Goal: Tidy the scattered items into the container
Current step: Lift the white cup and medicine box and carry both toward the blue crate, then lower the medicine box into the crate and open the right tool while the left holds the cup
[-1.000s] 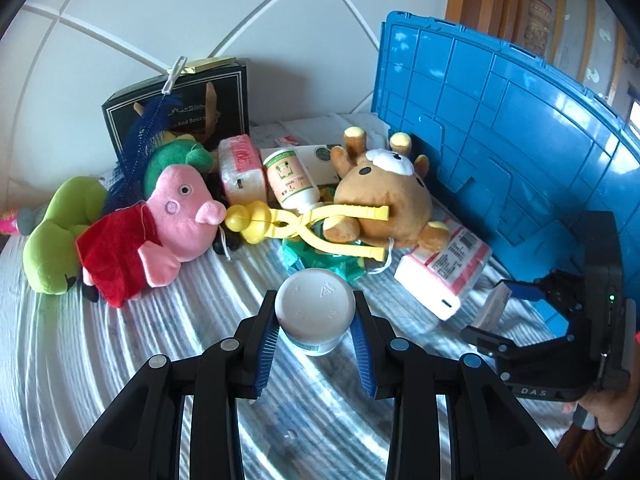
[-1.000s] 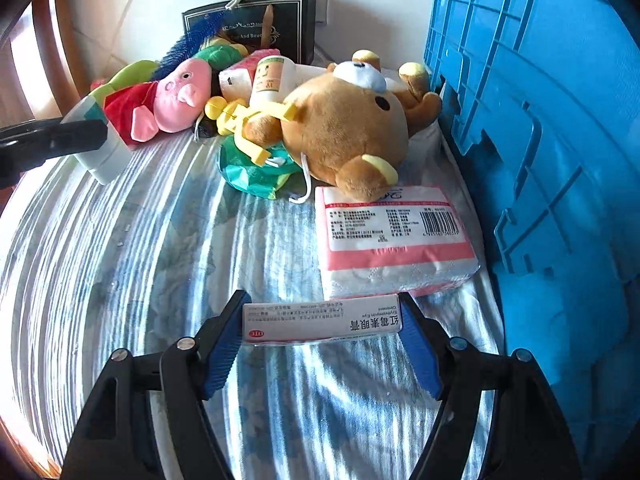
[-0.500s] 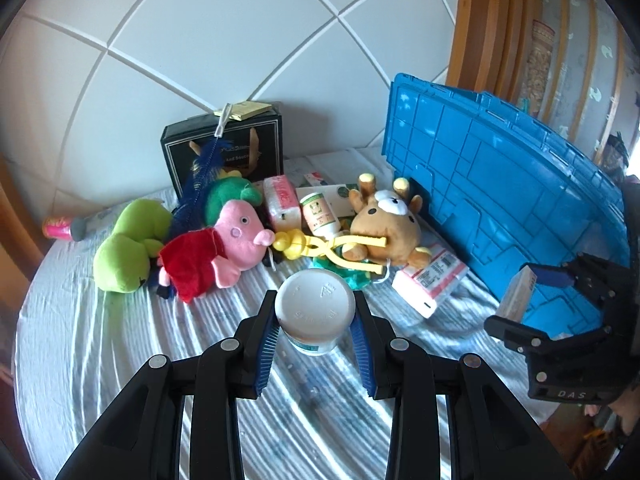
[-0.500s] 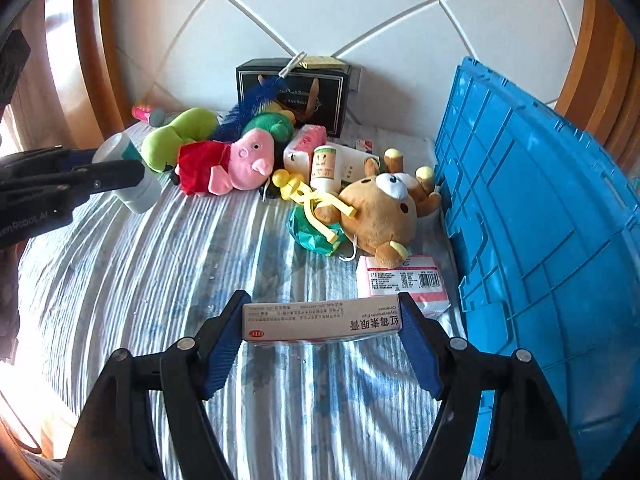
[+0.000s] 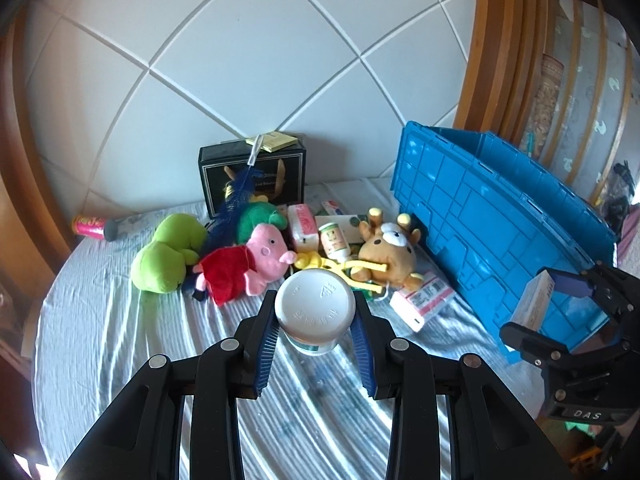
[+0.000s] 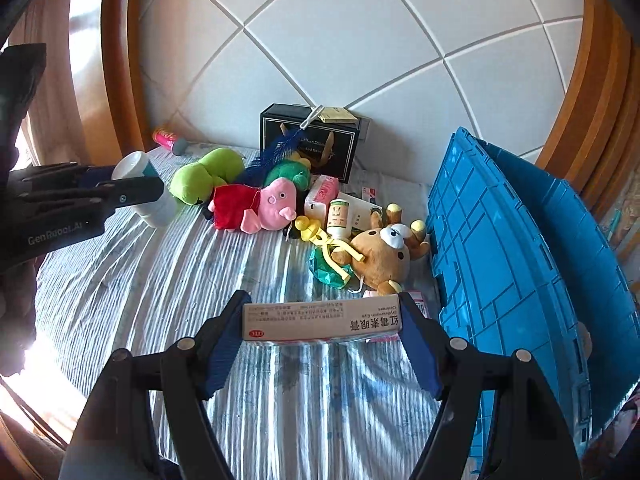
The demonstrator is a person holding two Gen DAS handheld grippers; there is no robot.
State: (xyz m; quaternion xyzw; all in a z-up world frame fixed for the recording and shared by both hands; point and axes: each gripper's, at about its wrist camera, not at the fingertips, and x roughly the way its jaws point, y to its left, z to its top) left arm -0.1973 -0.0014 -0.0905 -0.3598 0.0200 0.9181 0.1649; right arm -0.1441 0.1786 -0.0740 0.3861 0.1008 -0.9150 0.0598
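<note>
Clamping a white jar (image 5: 315,307) — left gripper (image 5: 316,334); right gripper (image 6: 322,330) pinches a medicine box (image 6: 322,317).

tissue pack (image 6: 420,308) mostly hidden behind held box (image 6: 322,322); crate (image 6: 520,264) interior unseen.

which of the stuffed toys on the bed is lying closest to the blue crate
The brown bear plush, with yellow-tipped ears and a white face patch. It lies right beside the blue crate, while the pink pig plush and the green plush lie farther left.
</note>
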